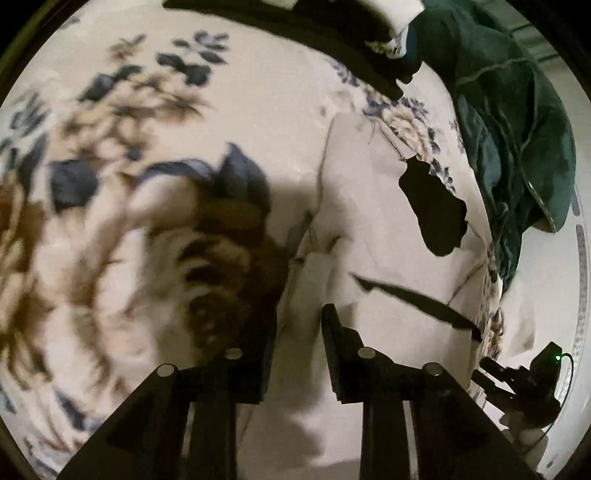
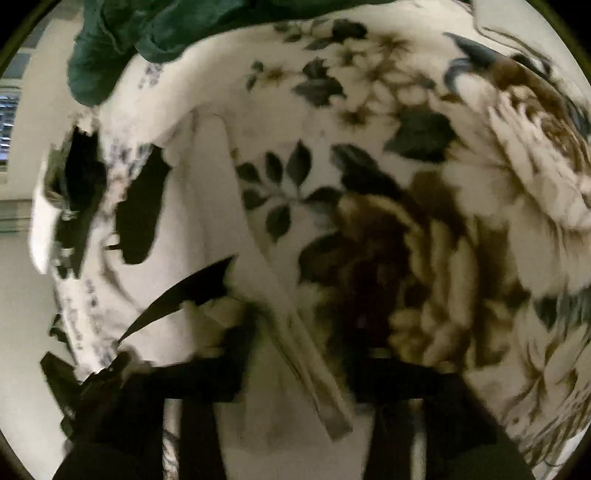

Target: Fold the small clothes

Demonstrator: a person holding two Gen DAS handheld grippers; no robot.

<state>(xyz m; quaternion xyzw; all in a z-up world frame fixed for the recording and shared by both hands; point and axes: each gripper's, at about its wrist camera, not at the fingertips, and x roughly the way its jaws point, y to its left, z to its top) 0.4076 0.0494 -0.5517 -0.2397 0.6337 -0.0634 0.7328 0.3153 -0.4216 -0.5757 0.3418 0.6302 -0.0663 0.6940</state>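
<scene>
Our left gripper (image 1: pixel 299 328) shows its two dark fingers (image 1: pixel 334 332) spread apart, with a pale garment (image 1: pixel 373 236) lying in the gap between them; nothing is pinched there. The garment is cream with black patches, one large blot (image 1: pixel 434 210) near its far edge and a thin black sliver (image 1: pixel 413 299) closer to us. It lies flat on a floral bedspread (image 1: pixel 129 184) printed with brown blooms and dark blue leaves, which fills the left of this view. Beyond the garment, at the right, a dark green cloth (image 1: pixel 509 140) is heaped in folds, and at the top edge a second black-and-white item (image 1: pixel 391 33) is just visible. Low on the right we glimpse the right gripper (image 1: pixel 517 376), dark, with a small green light. In the right wrist view everything is smeared by blur: the right gripper (image 2: pixel 299 373) has a pale strip of the garment (image 2: pixel 295 332) running between its fingers (image 2: pixel 373 369), but we cannot tell whether they press on it or stand apart. The black blot (image 2: pixel 142 210) and sliver (image 2: pixel 184 291) lie to the left, the bedspread (image 2: pixel 424 258) spreads right, and the green cloth (image 2: pixel 147 33) sits at the top.
</scene>
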